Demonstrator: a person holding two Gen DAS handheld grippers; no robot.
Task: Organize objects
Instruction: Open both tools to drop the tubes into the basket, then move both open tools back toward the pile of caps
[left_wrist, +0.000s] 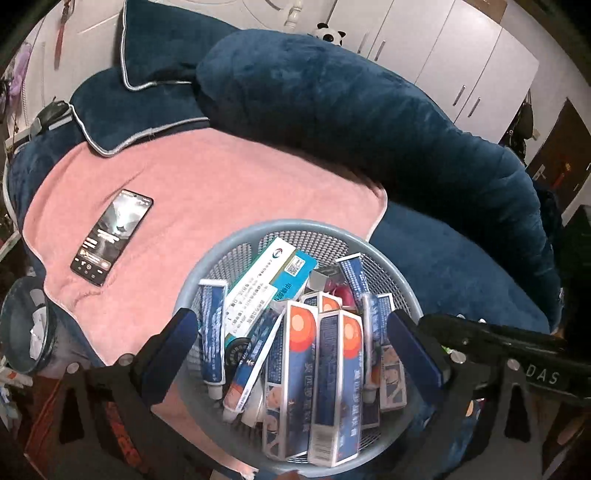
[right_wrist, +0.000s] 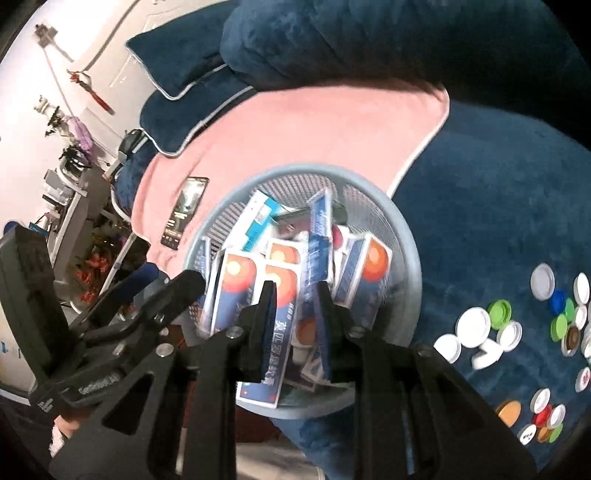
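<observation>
Mesh basket (left_wrist: 236, 236) sits on the near part of a bed, half on a pink towel (left_wrist: 207, 184), half on the blue cover (left_wrist: 461, 258). It is crammed with cartons (left_wrist: 295, 369) and tubes (left_wrist: 212, 332), most standing on end or leaning, one white-and-teal carton (left_wrist: 266, 280) lying across the far side.

Left gripper (left_wrist: 295, 354): released, jaws spread wide, one finger to each side over the basket's contents, nothing between the pads. Right gripper (right_wrist: 295, 325): jaws drawn close, almost clenched. A blue-and-white tube (right_wrist: 317, 236) stands in line with the gap, but motion blur hides whether the pads pinch it. Read as closed and probably empty.

Handling, as judged:
- Cartons: thin card, light, hollow around the tube inside. They crush if squeezed on the broad faces. Take by the narrow edges near the top end, then lift straight up to clear neighbours.
- Tubes: soft body, glossy, likely to slip or dent. The crimped flat end or the cap shoulder is stiffer and gives a surer hold.
- Basket: light plastic, flexible rim. It may tip on the soft bedding if an item drags on its way out.

Loose bottle caps (right_wrist: 472, 326) lie scattered on the cover right of the basket: small, hard, smooth, best pinched across the rim. A phone (left_wrist: 110, 236) lies on the towel, far left of the basket.
</observation>
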